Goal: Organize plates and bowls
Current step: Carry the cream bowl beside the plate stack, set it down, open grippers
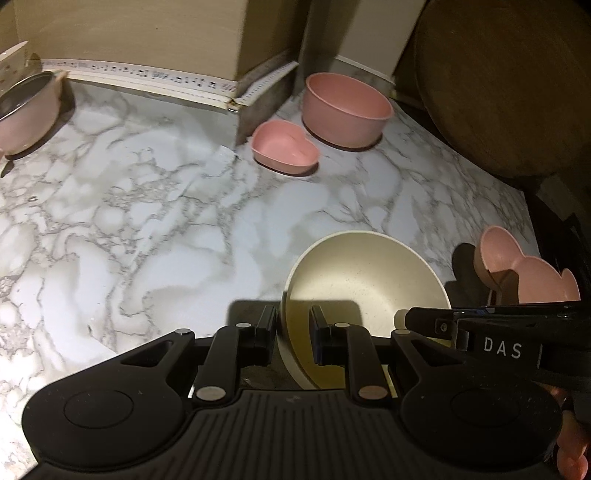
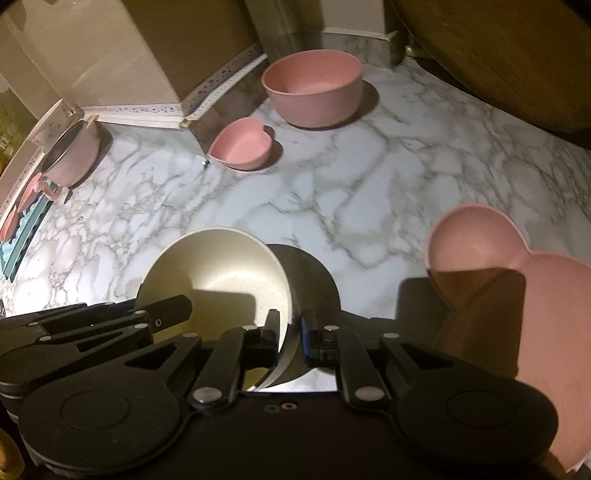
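Note:
A cream bowl (image 1: 365,280) is held tilted above the marble counter (image 1: 129,206). My left gripper (image 1: 293,325) is shut on its left rim. My right gripper (image 2: 290,328) is shut on the right rim of the same cream bowl (image 2: 214,266). The right gripper's body shows in the left wrist view (image 1: 498,343). A large pink bowl (image 1: 345,109) and a pink heart-shaped dish (image 1: 284,146) stand at the back of the counter; both also show in the right wrist view, the bowl (image 2: 314,88) and the dish (image 2: 242,144).
A pink mouse-eared plate (image 2: 517,288) sits close on the right, also in the left wrist view (image 1: 524,269). A pink pot (image 1: 26,110) stands far left. A round wooden board (image 1: 509,85) leans at the back right. Cardboard boxes (image 1: 147,33) line the back.

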The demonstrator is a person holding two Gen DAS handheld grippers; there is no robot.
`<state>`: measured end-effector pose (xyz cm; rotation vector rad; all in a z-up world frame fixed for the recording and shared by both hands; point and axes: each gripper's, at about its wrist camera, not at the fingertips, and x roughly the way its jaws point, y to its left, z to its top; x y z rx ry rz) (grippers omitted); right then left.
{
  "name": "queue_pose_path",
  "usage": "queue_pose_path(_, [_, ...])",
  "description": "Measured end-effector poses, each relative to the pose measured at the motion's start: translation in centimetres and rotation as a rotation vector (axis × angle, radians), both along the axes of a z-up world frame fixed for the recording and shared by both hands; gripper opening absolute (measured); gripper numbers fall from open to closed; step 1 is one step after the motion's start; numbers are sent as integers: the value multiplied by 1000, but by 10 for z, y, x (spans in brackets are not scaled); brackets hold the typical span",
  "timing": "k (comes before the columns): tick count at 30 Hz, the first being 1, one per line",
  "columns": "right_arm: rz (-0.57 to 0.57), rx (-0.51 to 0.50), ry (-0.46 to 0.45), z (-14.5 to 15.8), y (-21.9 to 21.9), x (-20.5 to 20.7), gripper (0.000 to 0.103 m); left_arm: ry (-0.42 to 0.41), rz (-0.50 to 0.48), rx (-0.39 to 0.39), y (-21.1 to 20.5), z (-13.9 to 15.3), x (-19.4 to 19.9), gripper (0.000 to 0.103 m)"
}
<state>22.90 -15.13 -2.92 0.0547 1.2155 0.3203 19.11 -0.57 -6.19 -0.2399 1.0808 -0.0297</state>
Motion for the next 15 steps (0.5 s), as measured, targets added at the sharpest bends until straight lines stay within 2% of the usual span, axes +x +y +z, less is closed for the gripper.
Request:
queue_pose_path(11, [-40,7,10,-7,-11,-2,10,-6,-30,13,-6,-6,5,19])
queue_pose_path(15, [-41,11,14,-7,-11,-1,14,3,-28,6,-4,-7,7,19])
